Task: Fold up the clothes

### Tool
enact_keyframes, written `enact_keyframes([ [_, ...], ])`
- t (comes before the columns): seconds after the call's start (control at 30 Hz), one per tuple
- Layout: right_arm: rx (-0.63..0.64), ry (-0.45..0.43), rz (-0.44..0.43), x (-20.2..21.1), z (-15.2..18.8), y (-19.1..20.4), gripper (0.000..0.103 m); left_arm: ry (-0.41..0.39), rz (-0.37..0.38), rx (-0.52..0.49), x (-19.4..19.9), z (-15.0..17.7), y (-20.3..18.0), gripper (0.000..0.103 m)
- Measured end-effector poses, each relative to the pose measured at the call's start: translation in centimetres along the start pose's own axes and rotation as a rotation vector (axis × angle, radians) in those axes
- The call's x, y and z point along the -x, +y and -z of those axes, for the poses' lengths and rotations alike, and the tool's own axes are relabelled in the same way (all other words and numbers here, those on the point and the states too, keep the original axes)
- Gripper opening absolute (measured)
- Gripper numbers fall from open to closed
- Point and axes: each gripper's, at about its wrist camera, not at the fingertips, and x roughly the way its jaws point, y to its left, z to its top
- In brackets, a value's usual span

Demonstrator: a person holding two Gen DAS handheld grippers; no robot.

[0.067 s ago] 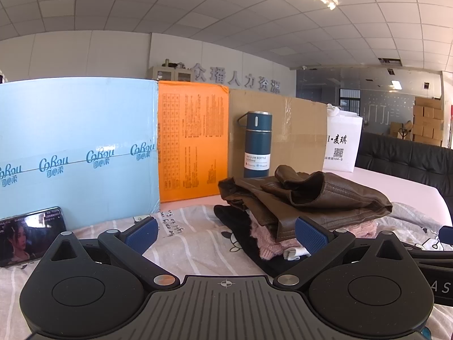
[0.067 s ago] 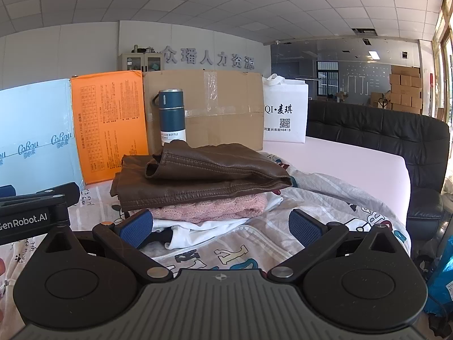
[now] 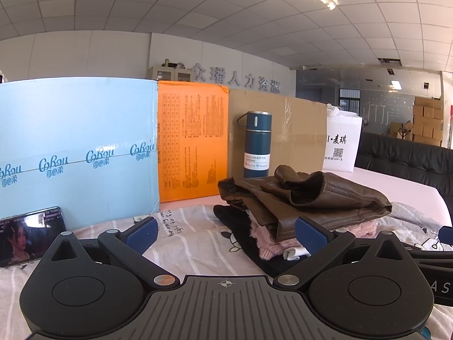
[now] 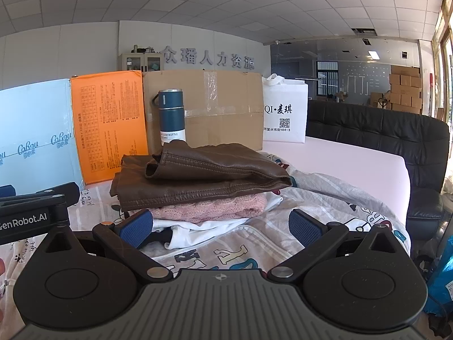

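Two grippers: both mine, both w/ jaws spread wide, nothing held.
L gripper [image 3: 226, 233]: hovers low over the printed sheet [image 3: 195, 235]; blue pads [image 3: 141, 233] well apart.
R gripper [image 4: 220, 228]: same stance; its pads [image 4: 136, 228] flank the near edge of the stack w/o touching it.
Clothes stack [image 4: 198, 192]: just ahead of R gripper, ahead-right of L gripper; already folded.
Top layer: brown leather jacket [image 4: 203, 175], collar up.
Below: pink knit [image 4: 209, 208], then white garment [image 4: 198, 231]; black item [image 3: 240, 226] at the bottom, seen from L cam.
Behind stack: blue vacuum bottle [image 4: 171, 119], upright, in front of cardboard box [image 4: 226, 107].
Further left: orange board [image 3: 192, 144], light-blue box [image 3: 76, 147].
Far left of L gripper: phone [image 3: 29, 235], screen lit, leaning on the light-blue box.
Right of cardboard: white bag [image 4: 284, 113]; black sofa [image 4: 382, 141] beyond.
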Motion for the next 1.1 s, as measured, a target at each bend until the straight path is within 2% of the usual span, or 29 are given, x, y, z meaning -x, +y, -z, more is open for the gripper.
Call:
enact_keyframes([
  [1.1,0.0,0.004,0.002,0.01,0.22,-0.03,0.103,-0.001,-0.005,-0.001,0.03,-0.04,0.04,0.103],
])
